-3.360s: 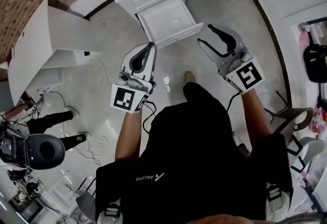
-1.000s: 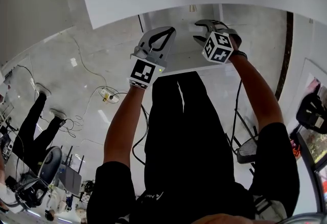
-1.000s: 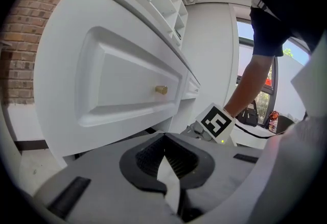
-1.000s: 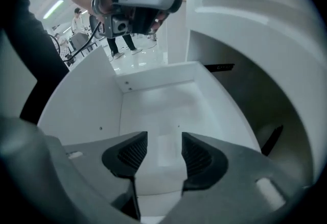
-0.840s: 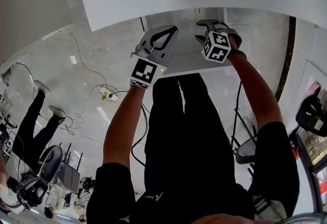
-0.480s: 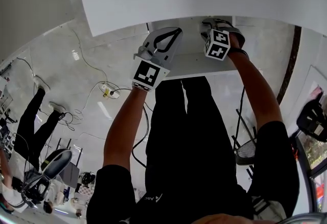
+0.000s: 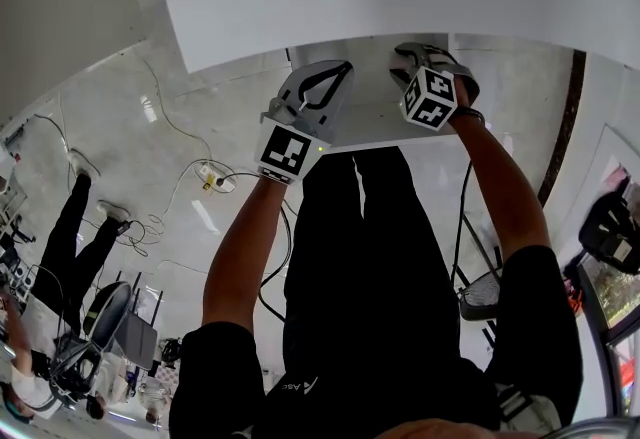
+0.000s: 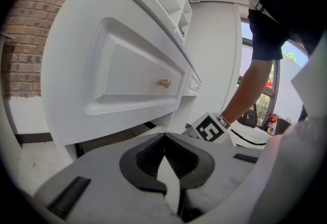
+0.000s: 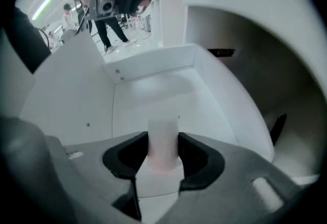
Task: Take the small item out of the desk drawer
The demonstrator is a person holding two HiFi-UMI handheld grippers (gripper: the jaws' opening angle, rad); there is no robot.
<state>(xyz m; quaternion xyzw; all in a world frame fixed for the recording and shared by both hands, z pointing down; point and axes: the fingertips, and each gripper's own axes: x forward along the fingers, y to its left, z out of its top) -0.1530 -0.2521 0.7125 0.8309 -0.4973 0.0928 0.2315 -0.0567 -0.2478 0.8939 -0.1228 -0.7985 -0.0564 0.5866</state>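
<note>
The right gripper [image 9: 162, 150] jaws have just been closing and meet both sides of the item [image 9: 162, 133], which stands upright on the drawer [image 9: 148, 69] floor. Confirm a firm, centred grip, then lift straight up, clear of the walls. The left gripper [image 8: 164, 167] is closed and empty.

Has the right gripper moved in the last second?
Yes: the right gripper has sunk deeper into the drawer, whose floor looks nearer, and its jaws have just been closing on the small white item now between them.

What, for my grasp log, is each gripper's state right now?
Left gripper: closed, empty.
Right gripper: jaws have just been closing, now on the small white item.
</note>
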